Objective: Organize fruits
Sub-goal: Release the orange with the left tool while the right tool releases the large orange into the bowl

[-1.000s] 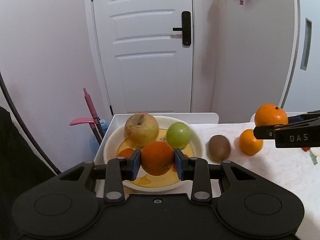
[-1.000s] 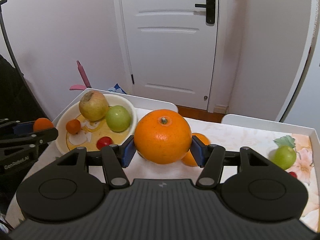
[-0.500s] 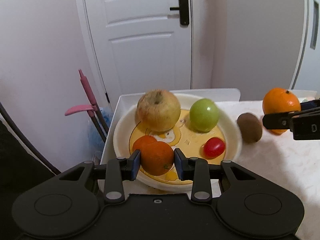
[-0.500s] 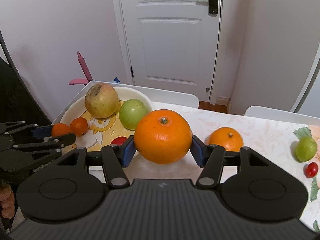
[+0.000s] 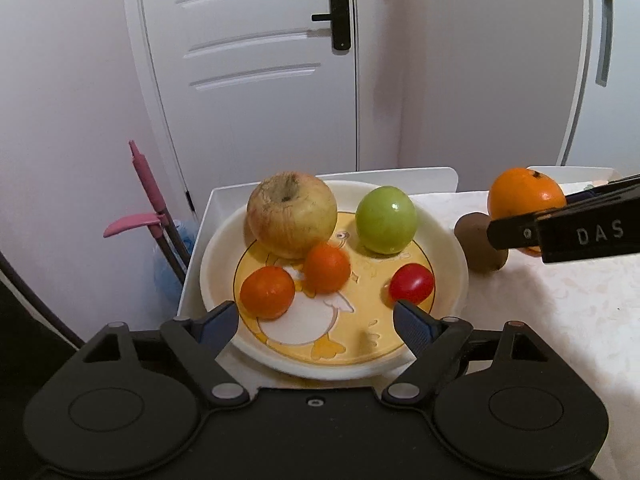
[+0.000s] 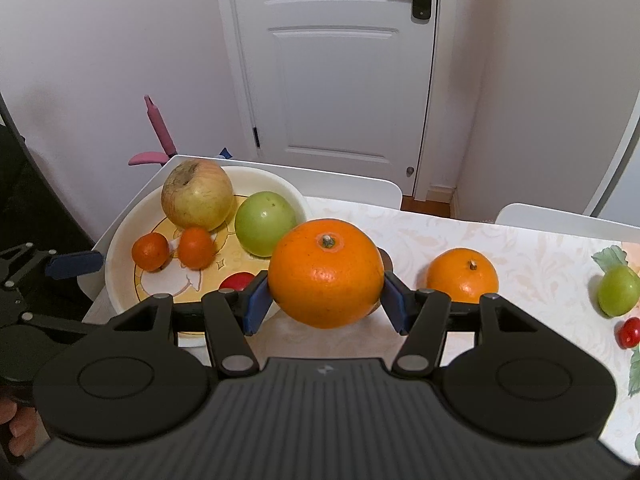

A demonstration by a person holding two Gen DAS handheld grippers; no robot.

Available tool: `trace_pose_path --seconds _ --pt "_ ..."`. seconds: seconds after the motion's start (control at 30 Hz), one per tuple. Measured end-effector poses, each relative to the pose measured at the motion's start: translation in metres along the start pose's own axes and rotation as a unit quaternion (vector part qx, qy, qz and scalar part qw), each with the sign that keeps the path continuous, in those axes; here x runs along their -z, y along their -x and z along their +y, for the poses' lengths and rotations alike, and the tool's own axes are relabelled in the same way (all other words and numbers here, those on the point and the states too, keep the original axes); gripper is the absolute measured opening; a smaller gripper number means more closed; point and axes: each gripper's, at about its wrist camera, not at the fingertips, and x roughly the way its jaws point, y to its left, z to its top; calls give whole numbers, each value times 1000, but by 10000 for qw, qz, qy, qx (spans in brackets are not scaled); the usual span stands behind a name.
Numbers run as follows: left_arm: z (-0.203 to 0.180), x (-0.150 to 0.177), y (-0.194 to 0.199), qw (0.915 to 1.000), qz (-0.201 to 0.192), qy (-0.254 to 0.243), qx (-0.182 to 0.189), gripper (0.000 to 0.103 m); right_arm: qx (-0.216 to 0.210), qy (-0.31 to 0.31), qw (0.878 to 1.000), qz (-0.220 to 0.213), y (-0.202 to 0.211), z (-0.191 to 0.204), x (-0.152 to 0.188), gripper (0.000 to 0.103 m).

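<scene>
**Fruit gathers in the bowl as one orange hangs over the desk**

The left claw [image 5: 316, 322] stands wide and grips nothing, its blue pads [image 5: 218, 322] spread over the near rim of the white bowl [image 5: 448, 248]. Inside the bowl, a yellowish apple [image 5: 291, 214] sits at 11 o'clock and a green apple [image 5: 386, 219] at 1 o'clock. Two small tangerines lie near the middle: one [image 5: 267, 292] at 8 o'clock, the other [image 5: 327, 267] just beside it and touching the yellowish apple. A cherry tomato [image 5: 412, 284] rests at 4 o'clock.

The right claw [image 6: 325, 298] holds a large orange [image 6: 325, 273] between its pads, stem up, just beside the bowl's 3 o'clock edge; whether the orange touches the desk [image 6: 540, 248] cannot be told. In the left wrist view a brown kiwi [image 5: 478, 246] lies on the patterned cloth directly outside the bowl, partly behind the right claw's finger.

Farther toward 3 o'clock on the desk sit a smaller orange [image 6: 462, 275], a second green fruit [image 6: 618, 291] and another cherry tomato [image 6: 630, 332]. A white door [image 6: 336, 60] closes the background.
</scene>
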Motion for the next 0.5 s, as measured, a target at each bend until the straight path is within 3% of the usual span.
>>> trace_pose_path --seconds 0.5 --pt "12 18 24 9996 17 231 -156 89 -606 356 9970 328 -18 29 -2 73"
